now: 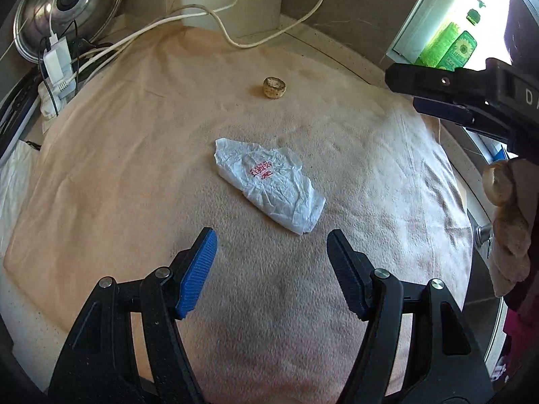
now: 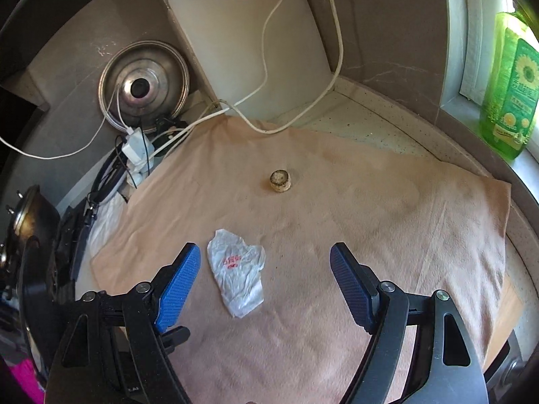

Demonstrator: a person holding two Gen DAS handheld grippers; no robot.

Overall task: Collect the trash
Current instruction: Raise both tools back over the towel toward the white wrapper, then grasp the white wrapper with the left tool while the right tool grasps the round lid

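A crumpled white wrapper (image 1: 267,185) with red print is lying near the middle of a peach cloth (image 1: 134,168) that is covering the table, and a small round brownish piece (image 1: 274,88), perhaps a cork or a food scrap, is sitting apart from it on the far side. The left gripper (image 1: 271,266) is hovering on the wrapper's near side with its jaws spread and nothing between them. The right gripper (image 2: 264,282) is also holding its jaws spread and empty; in its own view the wrapper (image 2: 237,271) is showing just right of the left blue pad, though whether it is touching is hard to tell.

The wrapper is looking thin, very light and soft, so it is likely to crush flat under the pads and could slide on the cloth or snag it. Taking hold across a raised, wrinkled ridge near its middle seems better than at a flat edge. The round piece is looking stiff and small, probably best pinched across its sides.
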